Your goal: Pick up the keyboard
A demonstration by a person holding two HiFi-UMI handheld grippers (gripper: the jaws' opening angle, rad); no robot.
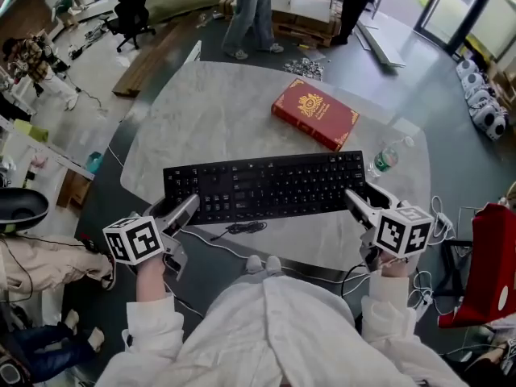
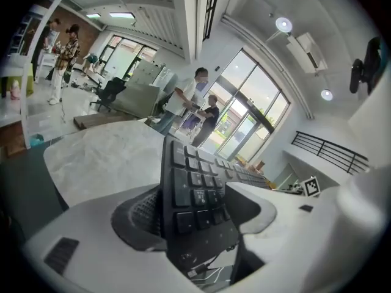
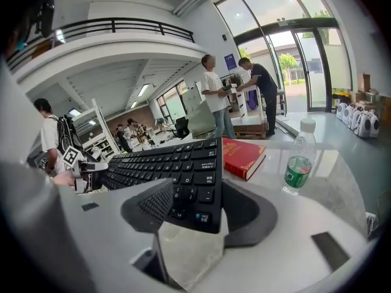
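A black keyboard [image 1: 266, 185] lies flat along the near side of the marble table [image 1: 210, 119]. My left gripper [image 1: 179, 208] is at its front-left corner. In the left gripper view that corner [image 2: 195, 188] sits between the open jaws [image 2: 198, 215], with one pad beside the short edge and a dark gap before the other. My right gripper [image 1: 367, 196] is at the front-right corner. In the right gripper view the keyboard [image 3: 177, 170] reaches in between its jaws [image 3: 198, 209], which stand wide apart without pressing on it.
A red book [image 1: 316, 113] lies behind the keyboard, and a water bottle [image 1: 385, 160] stands by its right end. The keyboard's cable [image 1: 242, 229] curls at the table's near edge. People [image 1: 250, 14] stand beyond the far side. A red object [image 1: 492, 264] stands at my right.
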